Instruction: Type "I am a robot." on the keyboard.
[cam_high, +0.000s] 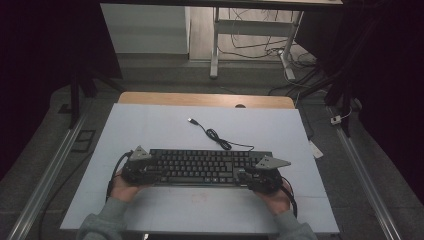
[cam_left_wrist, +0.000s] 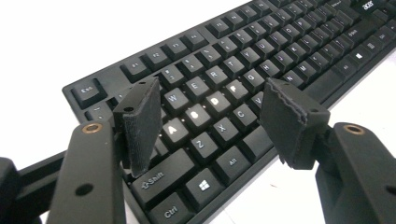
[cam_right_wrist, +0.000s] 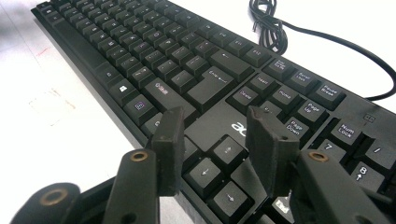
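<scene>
So I've got my left gripper (cam_high: 141, 167) at the left end of the black full-size plastic keyboard (cam_high: 205, 166) and my right gripper (cam_high: 260, 176) at the right end, one in each hand. Both are released, with nothing pinched: in the left gripper view the pads hang apart over the A/S/D keys, and in the right gripper view they hang over the arrow-key block.

The keyboard lies flat, a bit toward my side of the white tabletop (cam_high: 150, 125), long side facing me. The only other thing on the surface is the keyboard's own black cable (cam_high: 215, 136), which runs off the back edge in a loose coil and ends in a USB plug (cam_high: 191, 120) further out. It's behind the keyboard, not between me and it.

There's plenty of bare white tabletop beyond the cable and on both sides, and a narrower strip in front near my sleeves. The surface has a faint reddish smudge (cam_high: 200, 196) near the front. Past the far edge a strip of wood (cam_high: 200, 99) shows, then grey floor with metal rails (cam_high: 47, 175) left and right, desk legs (cam_high: 215, 45) and tangled wires (cam_high: 260, 42). The room is pretty dark at the sides.
</scene>
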